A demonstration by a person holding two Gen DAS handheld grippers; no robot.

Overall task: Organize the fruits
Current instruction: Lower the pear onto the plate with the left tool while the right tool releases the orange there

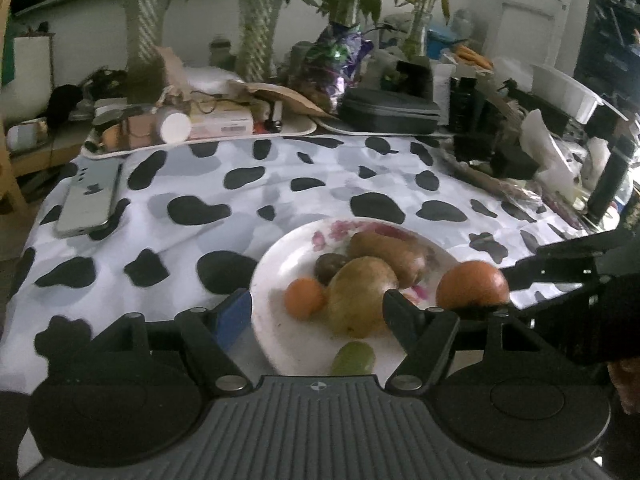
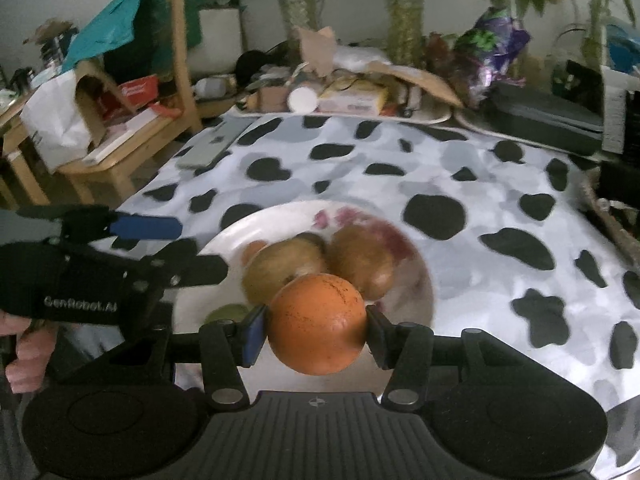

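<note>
While my right gripper [image 2: 316, 330] clamps the big orange [image 2: 317, 322] above the plate [image 2: 420, 284], my left gripper [image 1: 316, 312] gapes empty; crowded mangoes [image 2: 284, 266] could roll it off.

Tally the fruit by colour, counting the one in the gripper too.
Orange: 2, the big orange held by the right gripper and a small one on the plate.
Brown or yellowish: 3.
Green: 1.
Total: 6.
</note>
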